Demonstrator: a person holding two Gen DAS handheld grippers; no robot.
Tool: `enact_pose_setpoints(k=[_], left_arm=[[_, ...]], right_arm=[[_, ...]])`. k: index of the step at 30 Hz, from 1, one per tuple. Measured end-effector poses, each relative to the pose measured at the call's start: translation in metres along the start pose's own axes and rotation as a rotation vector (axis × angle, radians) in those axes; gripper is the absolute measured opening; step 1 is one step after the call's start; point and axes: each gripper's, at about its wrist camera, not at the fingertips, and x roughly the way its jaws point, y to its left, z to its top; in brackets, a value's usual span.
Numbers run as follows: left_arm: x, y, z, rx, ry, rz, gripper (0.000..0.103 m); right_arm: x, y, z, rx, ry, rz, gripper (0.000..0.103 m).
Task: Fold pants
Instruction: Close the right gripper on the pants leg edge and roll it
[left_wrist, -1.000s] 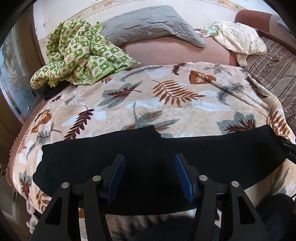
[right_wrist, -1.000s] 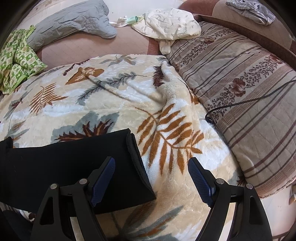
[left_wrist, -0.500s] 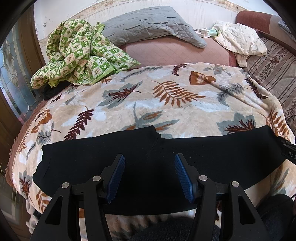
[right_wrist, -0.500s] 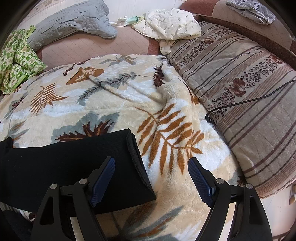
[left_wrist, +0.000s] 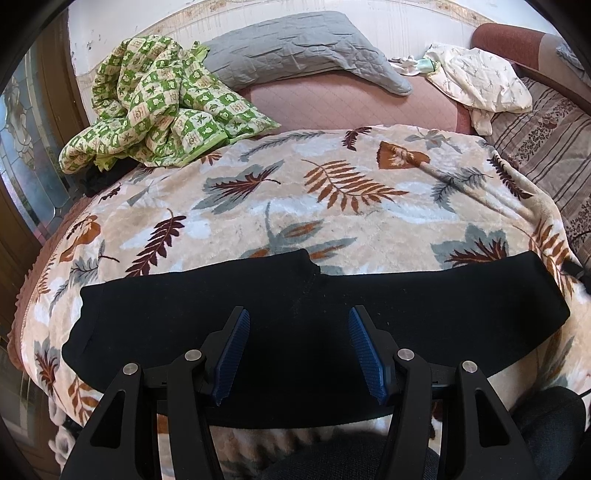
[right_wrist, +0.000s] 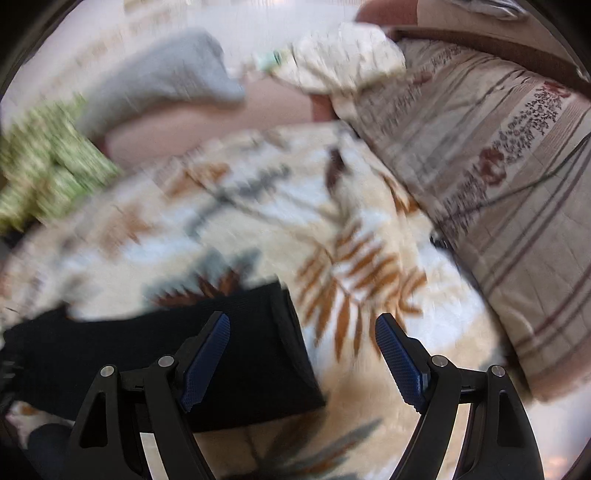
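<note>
Left wrist: black pants (left_wrist: 295, 317) flat, stretched sideways across leaf-print blanket (left_wrist: 332, 192).

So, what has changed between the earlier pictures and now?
Only the right gripper has moved: its view is now motion-blurred and shifted, though the direction is unclear. It stays open, gripping nothing. The left gripper, also open, and the black pants are unchanged.

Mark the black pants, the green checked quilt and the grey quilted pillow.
black pants (left_wrist: 424, 306), left wrist view, on the flat cloth right of the crotch seam.
green checked quilt (left_wrist: 162, 107), left wrist view, middle of the crumpled heap.
grey quilted pillow (left_wrist: 295, 48), left wrist view, on its broad top face.
</note>
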Motion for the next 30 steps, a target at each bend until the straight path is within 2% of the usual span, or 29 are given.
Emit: enact_pose_setpoints(k=[2,4,7,9,10,11,14,17,19,21,22,24,27,30], left_arm=[[0.002,0.001,0.0,-0.006,0.005,-0.008,0.056],[0.003,0.001,0.001,-0.009,0.007,-0.014,0.056],[0.003,0.002,0.001,-0.008,0.007,-0.018,0.056],[0.004,0.002,0.002,-0.01,0.009,-0.021,0.056],[0.004,0.002,0.002,-0.011,0.011,-0.022,0.056],[0.004,0.003,0.001,-0.01,0.012,-0.022,0.056],[0.005,0.002,0.002,-0.006,0.012,-0.021,0.056],[0.005,0.002,0.001,-0.009,0.014,-0.023,0.056],[0.005,0.002,0.001,-0.009,0.013,-0.023,0.056],[0.005,0.003,0.001,-0.012,0.014,-0.024,0.056],[0.006,0.003,0.002,-0.015,0.015,-0.026,0.056],[0.007,0.004,0.002,-0.02,0.018,-0.03,0.056],[0.007,0.005,0.001,-0.02,0.016,-0.031,0.056],[0.006,0.008,0.001,-0.03,0.013,-0.038,0.056]], right_arm=[[-0.009,-0.02,0.002,0.006,-0.043,0.092,0.082],[-0.005,-0.045,0.002,0.054,0.001,0.23,0.082],[0.02,-0.088,-0.014,0.282,0.147,0.529,0.082],[0.04,-0.104,-0.03,0.453,0.249,0.687,0.082],[0.049,-0.109,-0.037,0.518,0.289,0.728,0.082],[0.057,-0.113,-0.045,0.576,0.329,0.751,0.082],[0.07,-0.109,-0.055,0.617,0.393,0.796,0.076],[0.074,-0.097,-0.051,0.588,0.409,0.76,0.075],[0.078,-0.092,-0.046,0.574,0.421,0.757,0.066],[0.083,-0.088,-0.047,0.572,0.44,0.748,0.047],[0.084,-0.089,-0.05,0.583,0.444,0.743,0.042],[0.086,-0.092,-0.057,0.598,0.441,0.737,0.025],[0.089,-0.1,-0.07,0.651,0.421,0.767,0.014],[0.093,-0.105,-0.077,0.693,0.399,0.807,0.01]])
